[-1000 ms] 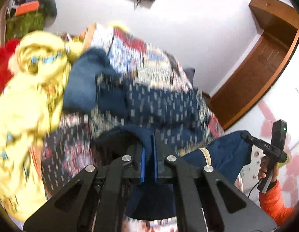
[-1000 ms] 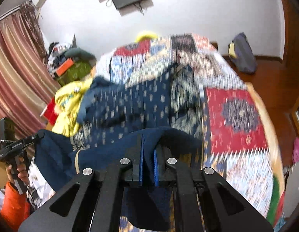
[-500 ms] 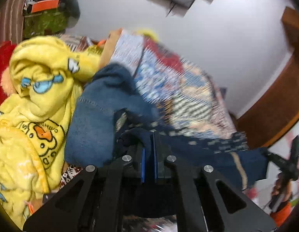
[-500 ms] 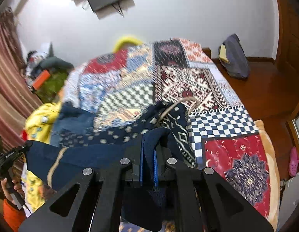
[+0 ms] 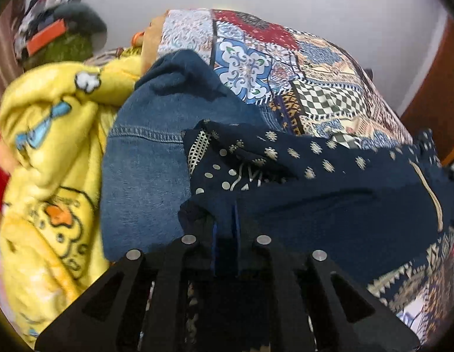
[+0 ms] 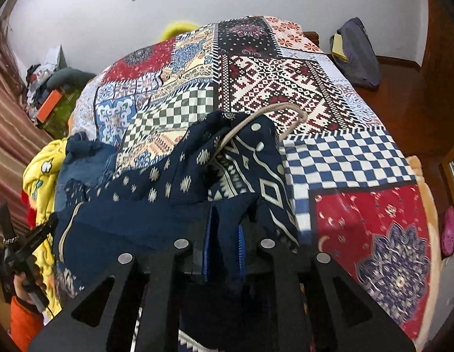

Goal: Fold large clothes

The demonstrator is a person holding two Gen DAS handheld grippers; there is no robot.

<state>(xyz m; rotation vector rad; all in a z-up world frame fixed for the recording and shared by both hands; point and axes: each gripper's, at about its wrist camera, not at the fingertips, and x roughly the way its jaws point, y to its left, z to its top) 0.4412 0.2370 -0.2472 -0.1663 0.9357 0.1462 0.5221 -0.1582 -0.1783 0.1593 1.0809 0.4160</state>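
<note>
Both grippers have carried the garment edge forward and down over the bed; fold nearly laid.

Left gripper (image 5: 225,220) and right gripper (image 6: 224,231): jaws narrow and opening, navy cloth between the pads of each. Garment (image 6: 174,182) lies bunched just ahead of the jaws on the quilt (image 6: 344,158), its left end over jeans (image 5: 144,158). Judged status: one fold almost placed; release, smoothing and further folds remain. Blanket (image 5: 50,146) lies left of the jaws.

Both the left gripper (image 5: 225,226) and right gripper (image 6: 224,249) angle downward, jaws opening, cloth between them.
</note>
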